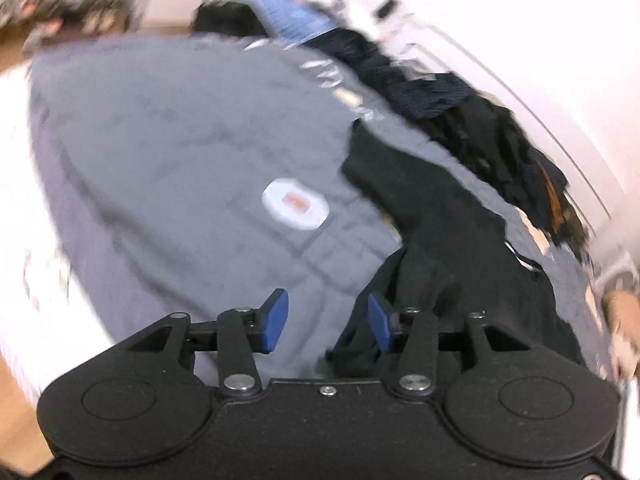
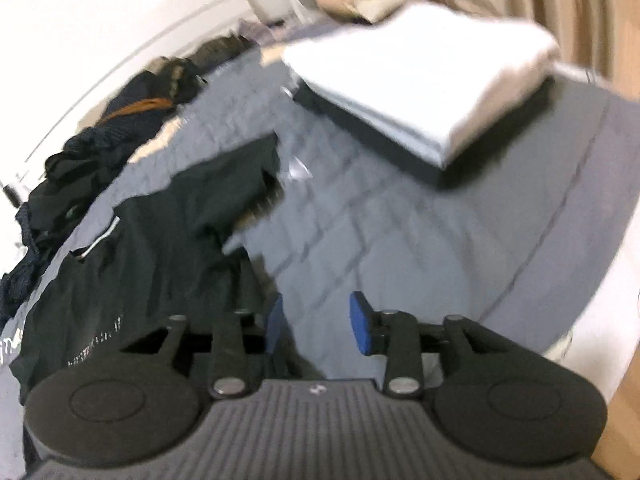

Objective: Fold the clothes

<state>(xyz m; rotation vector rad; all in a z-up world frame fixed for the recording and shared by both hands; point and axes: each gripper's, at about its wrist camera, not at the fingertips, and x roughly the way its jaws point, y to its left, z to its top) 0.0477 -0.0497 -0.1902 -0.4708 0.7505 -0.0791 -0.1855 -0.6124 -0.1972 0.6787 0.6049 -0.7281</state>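
Left claw [image 1: 328,322] stood spread, nothing between its blue pads [image 1: 276,322], though black cloth bunched right against the far pad. Right claw [image 2: 316,326] was also spread and empty, hovering at the black garment's [image 2: 168,216] edge. That garment lay rumpled and half spread on the grey quilted bed [image 2: 400,220], near the wall-side edge, beside a heap of dark clothes [image 1: 460,120]. A folded white stack [image 2: 420,80] sat toward the far corner. Both views were smeared.

Risks, judging from this:
- a bite could catch only one layer, so the fold would skew
- loose cloth snagging the left linkage
- dragging quilt along with the garment
- pulling in pieces from the heap
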